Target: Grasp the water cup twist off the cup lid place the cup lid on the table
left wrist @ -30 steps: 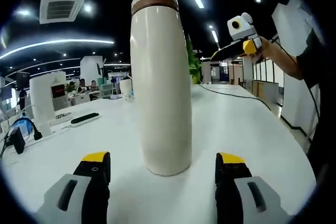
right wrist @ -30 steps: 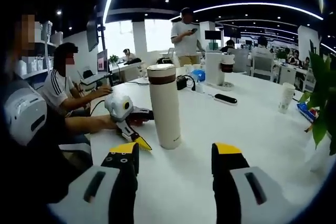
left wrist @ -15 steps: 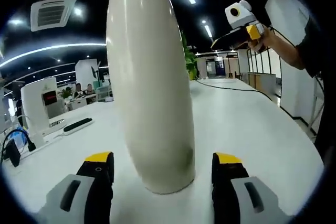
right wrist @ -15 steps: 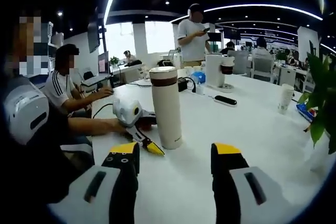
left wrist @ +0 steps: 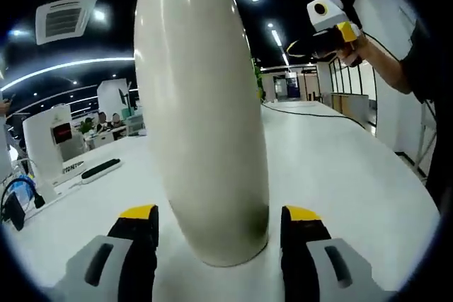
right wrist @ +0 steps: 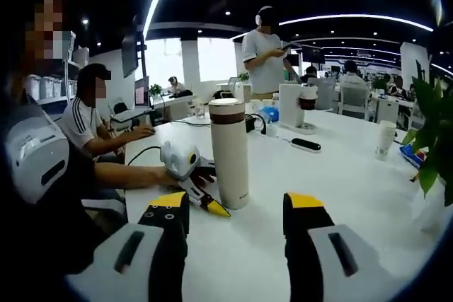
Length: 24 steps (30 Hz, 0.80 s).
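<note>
Cream water cup (left wrist: 202, 118) upright on white table (left wrist: 340, 167), between wide open jaws of left tool (left wrist: 216, 221), cup lid (right wrist: 226, 107) on top, right tool (right wrist: 237, 206) wide open, apart from cup

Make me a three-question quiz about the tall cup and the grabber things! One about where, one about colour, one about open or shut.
1. Where does the water cup stand?
A. on the white table
B. on the floor
C. on a chair

2. What colour is the band under the cup lid?
A. green
B. brown
C. blue

3. How is the left hand-held gripper?
A. shut on the cup
B. shut on nothing
C. open, one jaw on each side of the cup

Answers:
1 A, the cup's base rests on the tabletop.
2 B, a brown ring circles the cream body near the top.
3 C, gaps show between both jaws and the cup. The right hand-held gripper is open too.
</note>
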Each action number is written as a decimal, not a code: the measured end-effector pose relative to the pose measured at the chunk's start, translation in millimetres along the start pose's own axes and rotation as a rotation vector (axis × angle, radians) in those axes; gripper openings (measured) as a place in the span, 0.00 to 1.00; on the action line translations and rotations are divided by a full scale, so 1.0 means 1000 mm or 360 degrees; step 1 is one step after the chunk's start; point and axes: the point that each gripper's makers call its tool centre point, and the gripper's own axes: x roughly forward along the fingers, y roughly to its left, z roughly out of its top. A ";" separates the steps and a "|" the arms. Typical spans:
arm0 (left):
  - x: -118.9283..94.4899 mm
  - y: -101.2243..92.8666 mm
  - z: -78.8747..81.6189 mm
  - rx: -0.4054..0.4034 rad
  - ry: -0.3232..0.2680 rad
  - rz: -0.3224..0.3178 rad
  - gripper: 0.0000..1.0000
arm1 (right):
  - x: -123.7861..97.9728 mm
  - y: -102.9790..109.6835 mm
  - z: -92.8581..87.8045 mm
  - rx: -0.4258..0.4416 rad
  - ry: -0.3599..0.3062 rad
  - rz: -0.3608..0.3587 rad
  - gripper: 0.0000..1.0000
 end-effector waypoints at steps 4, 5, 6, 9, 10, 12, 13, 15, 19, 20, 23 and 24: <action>0.005 0.003 -0.001 -0.0031 0.0001 -0.0013 0.66 | 0.004 -0.001 0.008 0.0023 -0.0083 0.0012 0.54; 0.006 0.003 -0.001 -0.0034 -0.0001 -0.0016 0.65 | 0.006 -0.001 0.010 0.0027 -0.0098 0.0016 0.54; 0.006 0.003 -0.001 -0.0039 -0.0002 -0.0020 0.63 | 0.007 0.000 0.012 0.0031 -0.0114 0.0024 0.54; 0.007 0.002 -0.001 -0.0048 -0.0005 -0.0025 0.63 | 0.013 0.003 0.015 -0.0045 -0.0127 0.0037 0.54; 0.008 0.001 -0.001 -0.0045 -0.0005 -0.0027 0.63 | 0.016 0.006 0.017 -0.0119 -0.0130 0.0039 0.54; 0.009 -0.003 0.000 -0.0023 -0.0005 -0.0047 0.62 | 0.022 0.011 0.019 -0.0170 -0.0121 0.0025 0.54; 0.010 -0.005 -0.001 -0.0028 0.0003 -0.0064 0.61 | 0.023 0.013 0.020 -0.0175 -0.0129 0.0030 0.54; 0.012 -0.008 -0.001 -0.0030 0.0005 -0.0093 0.58 | 0.029 0.016 0.028 -0.0174 -0.0170 0.0041 0.54; 0.014 -0.004 -0.001 -0.0056 0.0000 -0.0100 0.55 | 0.046 0.019 0.055 -0.0195 -0.0312 0.0018 0.46; 0.014 -0.004 -0.001 -0.0060 -0.0001 -0.0105 0.55 | 0.053 0.020 0.065 -0.0240 -0.0359 0.0000 0.46; 0.014 -0.004 -0.001 -0.0072 0.0000 -0.0106 0.54 | 0.070 0.028 0.092 -0.0358 -0.0496 -0.0032 0.46; 0.013 -0.004 -0.001 -0.0075 0.0001 -0.0104 0.54 | 0.078 0.031 0.097 -0.0353 -0.0514 -0.0026 0.46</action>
